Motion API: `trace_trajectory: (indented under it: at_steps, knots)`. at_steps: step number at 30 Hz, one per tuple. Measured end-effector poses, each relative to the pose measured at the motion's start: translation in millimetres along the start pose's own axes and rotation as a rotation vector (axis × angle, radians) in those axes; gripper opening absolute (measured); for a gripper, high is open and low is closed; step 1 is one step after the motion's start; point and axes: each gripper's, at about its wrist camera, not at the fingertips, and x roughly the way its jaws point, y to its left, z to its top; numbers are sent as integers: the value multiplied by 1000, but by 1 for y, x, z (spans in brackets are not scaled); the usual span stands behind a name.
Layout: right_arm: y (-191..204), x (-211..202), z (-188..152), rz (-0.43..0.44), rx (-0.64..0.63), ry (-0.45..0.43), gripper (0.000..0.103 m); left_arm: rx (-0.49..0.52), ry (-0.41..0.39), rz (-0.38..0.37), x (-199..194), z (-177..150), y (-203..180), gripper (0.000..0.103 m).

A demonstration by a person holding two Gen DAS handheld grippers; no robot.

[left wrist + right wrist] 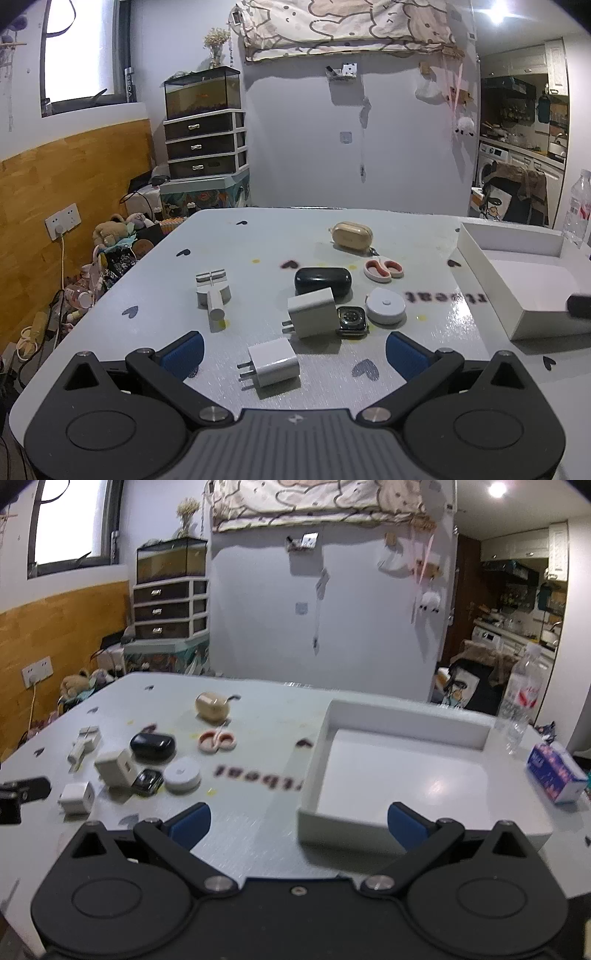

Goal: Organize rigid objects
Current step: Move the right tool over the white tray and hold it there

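Small items lie grouped on the white table [258, 236]. A small white charger [272, 362] sits between the fingertips of my open left gripper [294, 354]. Behind it are a larger white charger [312, 316], a smartwatch [351, 320], a round white tape measure [385, 305], a black case [323, 280], red-and-white scissors [382, 269], a beige earbud case [352, 233] and a white clip stand [212, 290]. My open right gripper [299, 825] hovers at the near left corner of the empty white tray [406, 775], holding nothing.
A tissue pack [557, 775] and a plastic water bottle [522, 698] stand right of the tray. The left gripper's finger [22, 790] shows at the right view's left edge. Clutter and plush toys [110, 236] lie beyond the table's left edge.
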Motion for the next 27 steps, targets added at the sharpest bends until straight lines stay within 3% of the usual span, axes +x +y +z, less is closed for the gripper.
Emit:
trace_trajectory:
  at_steps: [8,13,19,24,27]
  knots:
    - [-57,-8,37,-45,65,-99,103,-13,-1,17,2,5,2,103]
    - [-105,9,61,-128,103,-129,103,-22,2,36,5,5,1,103]
    - [-169,50,79,-217,129,-55,97,-48,27,83,13,3,1,103]
    - [-228,97,75,-258,175,103,77,-74,55,120,22,-1,3,103]
    - [-259,127,61,-236,217,217,58,-81,70,138,27,-4,3,103]
